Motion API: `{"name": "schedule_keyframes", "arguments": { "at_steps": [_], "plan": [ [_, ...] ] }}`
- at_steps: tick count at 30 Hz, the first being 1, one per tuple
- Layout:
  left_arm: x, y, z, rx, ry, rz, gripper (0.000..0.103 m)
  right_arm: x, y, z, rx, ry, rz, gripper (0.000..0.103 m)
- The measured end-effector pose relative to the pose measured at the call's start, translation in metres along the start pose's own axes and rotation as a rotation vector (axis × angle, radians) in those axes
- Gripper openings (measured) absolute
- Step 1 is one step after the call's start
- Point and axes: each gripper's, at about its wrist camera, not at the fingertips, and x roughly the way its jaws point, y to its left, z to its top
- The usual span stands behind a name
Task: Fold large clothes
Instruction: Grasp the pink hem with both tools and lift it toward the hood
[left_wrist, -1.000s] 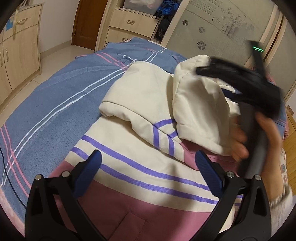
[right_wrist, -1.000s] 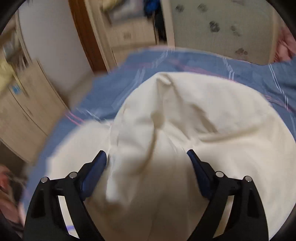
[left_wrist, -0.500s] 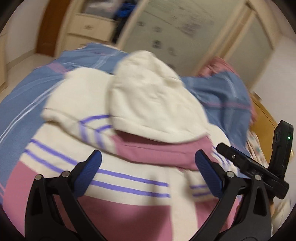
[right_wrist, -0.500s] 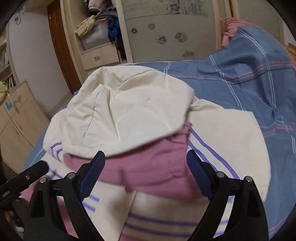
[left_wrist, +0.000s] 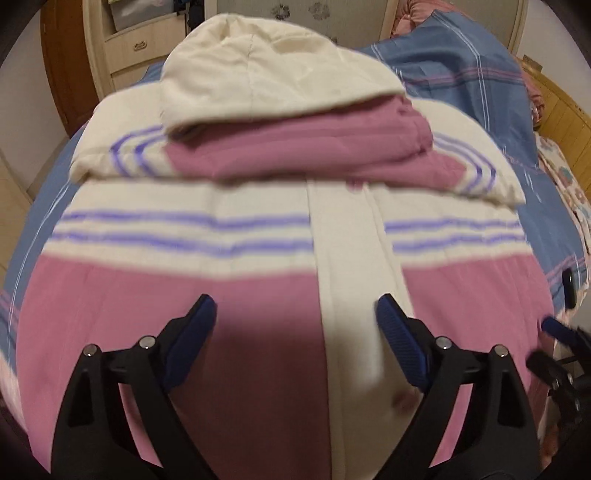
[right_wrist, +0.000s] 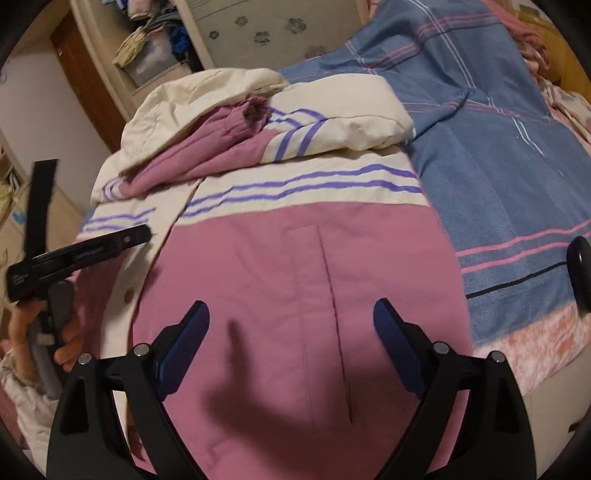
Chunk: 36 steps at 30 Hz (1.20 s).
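One padded jacket (left_wrist: 258, 295) – pink, cream, purple-striped – spread on the blue bedspread (right_wrist: 498, 166), hood (left_wrist: 266, 70) and both sleeves folded in. Looks soft, bulky, light, probably springy; best pinched at the two hem corners. Two grippers: left gripper (left_wrist: 295, 339) closing over bare fabric, gripping nothing; right gripper (right_wrist: 291, 339) agape, empty.

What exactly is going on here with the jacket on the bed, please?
A person with a gripper in each hand is folding a pink and cream jacket on the blue bedspread. Its hood and sleeves lie folded over the chest. The left gripper, its jaws closing, and the open right gripper hover empty over the hem.
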Motion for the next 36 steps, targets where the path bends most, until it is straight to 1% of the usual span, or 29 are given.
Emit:
{"name": "schedule_keyframes", "arguments": {
  "at_steps": [1, 2, 3, 5, 6, 8, 9, 10, 11, 12, 13, 14, 15, 16, 17, 18, 19, 20, 22, 24, 25, 26, 27, 29, 30, 33, 34, 35, 36],
  "plan": [
    [0.001, 0.003, -0.009, -0.016, 0.019, 0.005, 0.092, 0.008, 0.001, -0.001, -0.009, 0.028, -0.011, 0.092],
    [0.0, 0.004, -0.016, -0.027, 0.016, 0.006, 0.093, 0.024, 0.005, -0.004, -0.034, 0.077, -0.034, 0.1],
    [-0.002, 0.003, -0.021, -0.024, 0.008, 0.01, 0.093, 0.037, 0.011, -0.003, -0.069, 0.101, -0.054, 0.102],
    [-0.007, 0.003, -0.031, -0.018, -0.001, 0.012, 0.092, 0.039, 0.024, -0.012, -0.153, 0.071, -0.124, 0.102],
    [-0.014, 0.005, -0.034, -0.029, -0.002, 0.007, 0.091, 0.036, 0.025, -0.014, -0.153, 0.073, -0.122, 0.102],
    [-0.044, 0.012, -0.042, -0.057, -0.008, 0.0, 0.085, 0.022, 0.017, -0.016, -0.095, 0.07, -0.055, 0.102],
    [-0.058, 0.015, -0.047, -0.058, -0.034, -0.011, 0.087, 0.012, 0.01, -0.019, -0.061, 0.047, -0.009, 0.102],
    [-0.073, 0.018, -0.055, -0.054, -0.067, -0.019, 0.091, 0.001, 0.002, -0.024, -0.028, 0.013, 0.035, 0.102],
    [-0.078, 0.021, -0.062, -0.05, -0.066, 0.003, 0.093, -0.004, -0.004, -0.029, -0.009, 0.0, 0.045, 0.102],
    [-0.074, 0.025, -0.068, -0.047, -0.039, 0.047, 0.093, -0.003, -0.009, -0.034, -0.001, 0.011, 0.031, 0.102],
    [-0.061, 0.031, -0.077, -0.051, 0.017, 0.104, 0.093, 0.007, -0.012, -0.041, -0.018, 0.059, -0.004, 0.102],
    [-0.048, 0.042, -0.087, -0.07, 0.065, 0.125, 0.094, 0.015, -0.009, -0.048, -0.065, 0.084, -0.032, 0.102],
    [-0.042, 0.052, -0.093, -0.099, 0.076, 0.101, 0.094, 0.014, -0.002, -0.052, -0.116, 0.071, -0.062, 0.102],
    [-0.049, 0.056, -0.099, -0.115, 0.049, 0.083, 0.094, 0.009, 0.005, -0.056, -0.158, 0.061, -0.095, 0.102],
    [-0.059, 0.057, -0.103, -0.111, 0.047, 0.088, 0.094, 0.002, 0.009, -0.058, -0.168, 0.062, -0.096, 0.102],
    [-0.068, 0.058, -0.106, -0.104, 0.043, 0.101, 0.094, -0.009, 0.008, -0.063, -0.158, 0.049, -0.061, 0.102],
    [-0.087, 0.06, -0.112, -0.086, 0.01, 0.134, 0.094, -0.019, 0.004, -0.067, -0.144, 0.033, -0.033, 0.102],
    [-0.103, 0.064, -0.119, -0.066, -0.026, 0.165, 0.094, -0.027, -0.001, -0.073, -0.13, 0.021, -0.031, 0.102],
    [-0.126, 0.078, -0.13, -0.05, -0.059, 0.235, 0.098, -0.04, -0.022, -0.085, -0.082, 0.015, -0.083, 0.102],
    [-0.139, 0.108, -0.14, -0.09, -0.055, 0.324, 0.1, -0.042, -0.048, -0.096, 0.005, 0.04, -0.081, 0.102],
    [-0.139, 0.123, -0.144, -0.122, -0.038, 0.363, 0.101, -0.04, -0.067, -0.101, 0.084, 0.082, -0.045, 0.102],
    [-0.138, 0.141, -0.149, -0.156, -0.017, 0.382, 0.101, -0.036, -0.085, -0.105, 0.165, 0.116, 0.004, 0.102],
    [-0.135, 0.154, -0.152, -0.192, 0.006, 0.375, 0.101, -0.033, -0.099, -0.11, 0.239, 0.139, 0.057, 0.102],
    [-0.13, 0.175, -0.158, -0.264, 0.026, 0.313, 0.101, -0.025, -0.119, -0.119, 0.356, 0.169, 0.154, 0.102],
    [-0.127, 0.18, -0.157, -0.303, 0.02, 0.251, 0.101, -0.02, -0.126, -0.123, 0.414, 0.189, 0.219, 0.102],
    [-0.123, 0.194, -0.161, -0.444, -0.01, -0.009, 0.1, -0.011, -0.131, -0.132, 0.523, 0.219, 0.373, 0.102],
    [-0.12, 0.198, -0.162, -0.496, -0.011, -0.082, 0.093, -0.009, -0.13, -0.133, 0.538, 0.226, 0.404, 0.096],
    [-0.116, 0.201, -0.163, -0.537, 0.012, -0.094, 0.065, -0.01, -0.128, -0.134, 0.532, 0.232, 0.401, 0.082],
    [-0.111, 0.202, -0.164, -0.551, 0.041, -0.089, 0.05, -0.011, -0.124, -0.135, 0.509, 0.241, 0.398, 0.072]
  ]
}}
